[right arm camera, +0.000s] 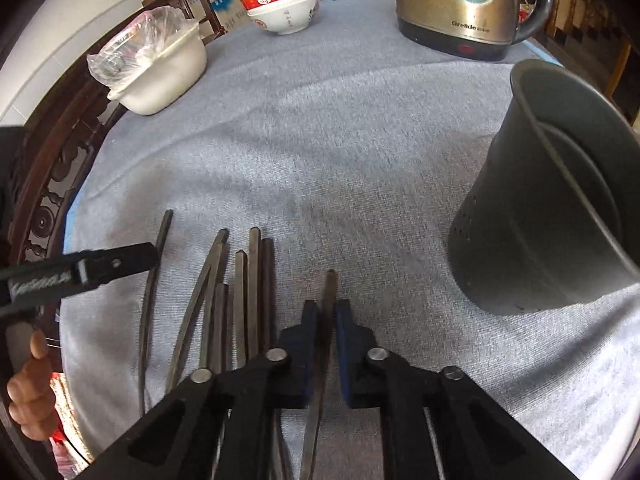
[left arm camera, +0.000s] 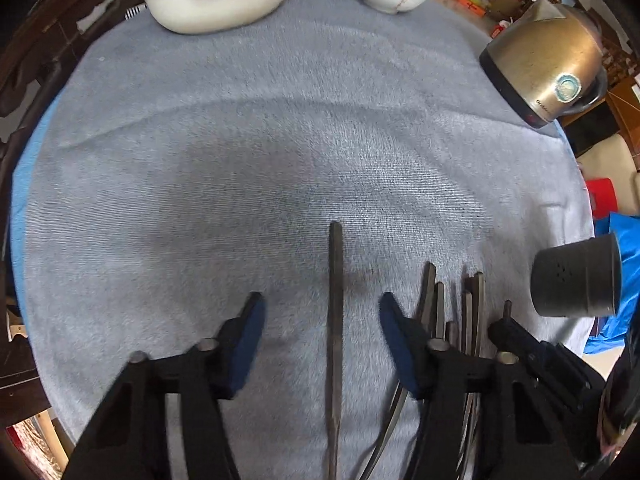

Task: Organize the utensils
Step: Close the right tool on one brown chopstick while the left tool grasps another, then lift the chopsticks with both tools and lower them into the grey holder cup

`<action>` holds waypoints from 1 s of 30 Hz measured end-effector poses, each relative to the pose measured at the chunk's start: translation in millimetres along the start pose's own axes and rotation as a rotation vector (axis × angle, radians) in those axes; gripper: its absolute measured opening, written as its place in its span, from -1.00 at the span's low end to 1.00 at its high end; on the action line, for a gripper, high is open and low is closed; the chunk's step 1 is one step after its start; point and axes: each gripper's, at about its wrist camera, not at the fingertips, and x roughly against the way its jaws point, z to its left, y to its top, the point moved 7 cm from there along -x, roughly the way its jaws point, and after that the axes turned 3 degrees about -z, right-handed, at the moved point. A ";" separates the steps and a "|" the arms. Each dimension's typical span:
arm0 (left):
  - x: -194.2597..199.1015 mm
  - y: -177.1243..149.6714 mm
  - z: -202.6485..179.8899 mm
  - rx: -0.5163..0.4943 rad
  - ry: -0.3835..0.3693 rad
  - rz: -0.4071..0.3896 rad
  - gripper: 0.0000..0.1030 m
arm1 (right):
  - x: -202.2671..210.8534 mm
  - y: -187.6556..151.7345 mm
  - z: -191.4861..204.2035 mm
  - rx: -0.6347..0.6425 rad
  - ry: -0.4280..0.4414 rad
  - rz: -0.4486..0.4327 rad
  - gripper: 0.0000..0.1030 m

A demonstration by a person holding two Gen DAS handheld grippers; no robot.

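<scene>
Worktop, round, was covered by a grey-blue cloth. Leftmost in the right wrist view: a hand at the picture's edge and the left tool seen side-on, its tip over a lone chopstick. The left wrist view showed that tool with its blue pads standing about half open, the lone chopstick lying between them untouched, long axis running straight away from the camera. Next rightward: a loose bundle of dark chopsticks lay flat on the cloth, fanned slightly, all pointing away from the camera toward the worktop's middle; in the left wrist view the same bundle lay right of the tool. Right tool: pads closed onto one chopstick, whose end stuck out ahead between them, same axis as the bundle. Further right: a dark grey perforated holder stood upright near the cloth's edge, its open mouth visible only in the right wrist view; the left wrist view showed only its outer wall. Far side, left to right: a white tub holding a clear plastic bag, stacked white-and-red bowls with unreadable red characters, and a brass-coloured kettle lettered "Grelide", legible in the right wrist view only.
</scene>
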 end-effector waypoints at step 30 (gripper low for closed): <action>199.9 -47.6 -91.9 -0.198 -0.148 -0.450 -0.89 | 230.2 -1.3 -20.6 0.010 0.227 -0.599 -0.88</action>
